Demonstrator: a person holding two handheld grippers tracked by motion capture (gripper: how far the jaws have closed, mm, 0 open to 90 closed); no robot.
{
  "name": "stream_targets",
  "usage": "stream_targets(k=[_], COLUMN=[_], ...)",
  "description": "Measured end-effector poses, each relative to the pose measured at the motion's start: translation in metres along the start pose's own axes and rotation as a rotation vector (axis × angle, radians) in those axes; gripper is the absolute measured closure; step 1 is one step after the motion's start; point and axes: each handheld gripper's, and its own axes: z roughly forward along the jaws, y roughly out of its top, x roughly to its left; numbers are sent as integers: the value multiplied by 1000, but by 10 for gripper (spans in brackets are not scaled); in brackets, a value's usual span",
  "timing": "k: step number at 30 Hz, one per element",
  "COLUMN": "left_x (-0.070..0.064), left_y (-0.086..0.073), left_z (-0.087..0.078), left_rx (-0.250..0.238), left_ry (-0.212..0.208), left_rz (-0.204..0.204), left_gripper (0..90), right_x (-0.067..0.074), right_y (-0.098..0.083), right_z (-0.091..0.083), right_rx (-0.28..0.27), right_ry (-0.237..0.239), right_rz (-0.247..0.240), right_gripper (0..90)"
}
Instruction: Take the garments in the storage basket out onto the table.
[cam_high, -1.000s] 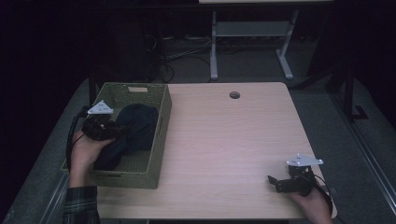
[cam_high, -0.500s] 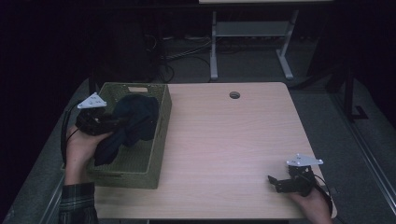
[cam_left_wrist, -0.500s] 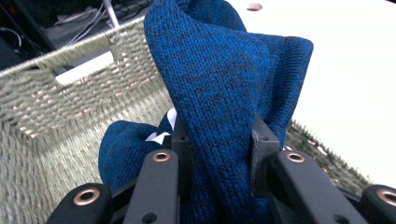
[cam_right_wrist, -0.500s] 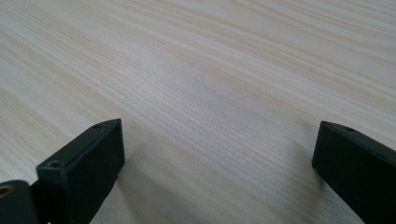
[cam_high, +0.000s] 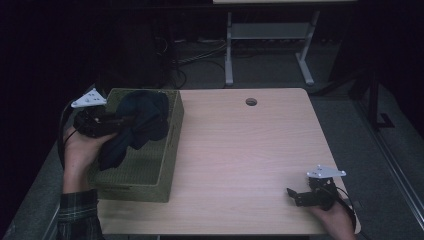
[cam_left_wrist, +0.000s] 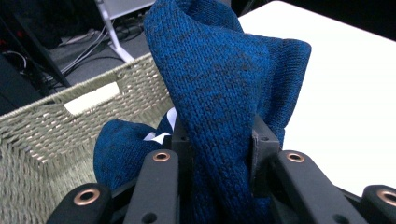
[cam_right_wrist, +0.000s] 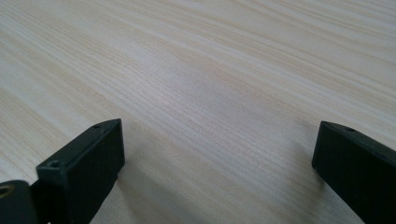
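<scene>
— What did the left gripper (cam_high: 131, 120) have hold of?

— One dark blue knitted garment (cam_left_wrist: 219, 93), thick and ribbed, flecked with black; its jaws were clenched on a bunched fold, and the rest hung down into the wicker basket (cam_high: 150, 172).

— Any label to read?

— A small white tag (cam_left_wrist: 156, 135) showed among the folds; whether it bore writing I could not tell.

— Where was the basket?

— At the table's (cam_high: 240, 150) left edge; one basket, olive-green weave, a handle slot in its end wall.

— And the right gripper (cam_high: 295, 196)?

— Resting near the table's front right corner, jaws spread wide with bare wood between them; two grippers in all.
</scene>
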Motion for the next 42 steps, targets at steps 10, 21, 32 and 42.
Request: stream_targets(k=[10, 21, 32, 42], left_x=[-11, -34, -62, -86], left_y=[24, 49, 67, 78], left_z=[-10, 2, 23, 46], left_rx=[-81, -114, -128, -143], left_ry=[-53, -116, -165, -225], left_rz=[12, 47, 84, 95], left_gripper=[702, 701, 700, 700], right_x=[0, 0, 0, 0], right_y=[0, 0, 0, 0], right_z=[0, 0, 0, 0], right_rx=[-1, -1, -1, -1], right_ry=[-1, -1, -1, -1], right_rz=[-1, -1, -1, -1], right_gripper=[21, 21, 20, 20])
